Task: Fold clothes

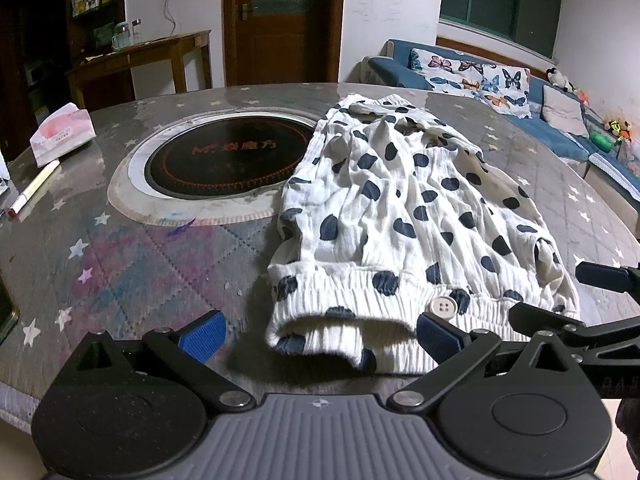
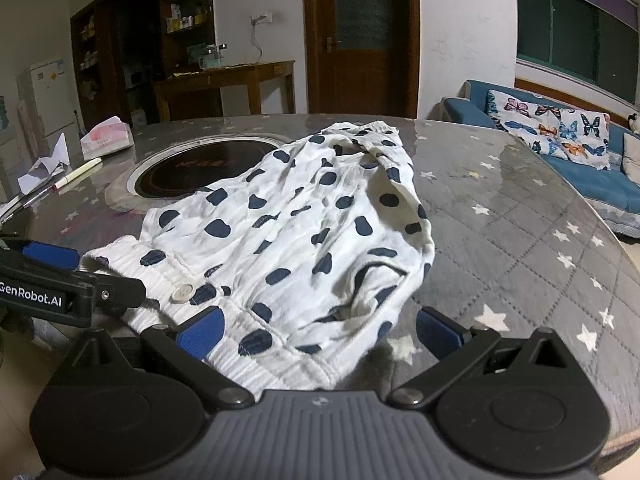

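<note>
Here we have a round grey table under a star-printed quilted cover, filling the lower half of both views, with a black inset hotplate ringed in pale metal left of centre. On it, centre to right in the frame, lies the white crinkled garment with navy spots, spread loosely and creased, its ribbed elastic waistband nearest us and bearing a pale round button. Whether it lies in one layer or is already doubled over we cannot tell (the far end is bunched). Our left gripper stands released, its blue pads either side of the waistband's left part; our right gripper is likewise spread wide at the waistband's right corner. We judge both are placed at the waistband; any grasp there calls for both closing evenly.
</note>
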`<state>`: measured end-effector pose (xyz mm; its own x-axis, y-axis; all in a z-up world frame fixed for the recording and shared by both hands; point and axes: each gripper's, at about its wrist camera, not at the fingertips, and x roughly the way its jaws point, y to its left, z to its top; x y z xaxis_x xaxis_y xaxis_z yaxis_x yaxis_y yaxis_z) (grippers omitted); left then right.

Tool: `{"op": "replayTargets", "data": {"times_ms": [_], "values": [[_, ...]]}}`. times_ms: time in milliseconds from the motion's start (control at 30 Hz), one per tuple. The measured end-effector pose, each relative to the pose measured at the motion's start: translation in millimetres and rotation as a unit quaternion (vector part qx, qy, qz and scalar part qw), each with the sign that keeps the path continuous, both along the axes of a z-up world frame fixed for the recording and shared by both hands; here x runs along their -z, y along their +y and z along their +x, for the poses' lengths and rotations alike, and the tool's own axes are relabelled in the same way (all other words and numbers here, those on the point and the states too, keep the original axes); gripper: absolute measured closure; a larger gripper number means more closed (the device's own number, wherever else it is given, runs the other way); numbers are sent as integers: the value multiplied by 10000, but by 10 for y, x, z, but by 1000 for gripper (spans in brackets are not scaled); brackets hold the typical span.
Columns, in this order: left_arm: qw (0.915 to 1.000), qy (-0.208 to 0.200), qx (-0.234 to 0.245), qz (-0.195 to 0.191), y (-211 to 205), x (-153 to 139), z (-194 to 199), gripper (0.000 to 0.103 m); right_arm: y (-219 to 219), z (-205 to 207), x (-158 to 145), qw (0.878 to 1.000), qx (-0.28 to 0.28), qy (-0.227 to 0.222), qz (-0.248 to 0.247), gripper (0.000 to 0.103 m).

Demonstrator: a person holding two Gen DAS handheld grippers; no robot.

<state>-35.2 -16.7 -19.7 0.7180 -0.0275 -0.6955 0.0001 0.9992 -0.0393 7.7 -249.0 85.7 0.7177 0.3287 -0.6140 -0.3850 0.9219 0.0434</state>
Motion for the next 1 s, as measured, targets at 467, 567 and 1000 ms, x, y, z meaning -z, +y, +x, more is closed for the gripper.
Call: {"op": "replayTargets", "data": {"times_ms": [467,567,1000], "values": [[9992,-402,48,23,78,-251,333,1,-133,323,-7,9993,312,116,141,12],[9991,-418,4,111,109,-264,522,6,-209,457,-19,9985,474,160,210,18],[9992,-206,24,335,153,-93,1116,19,-254,975,18,9968,698,357,185,46]]}}
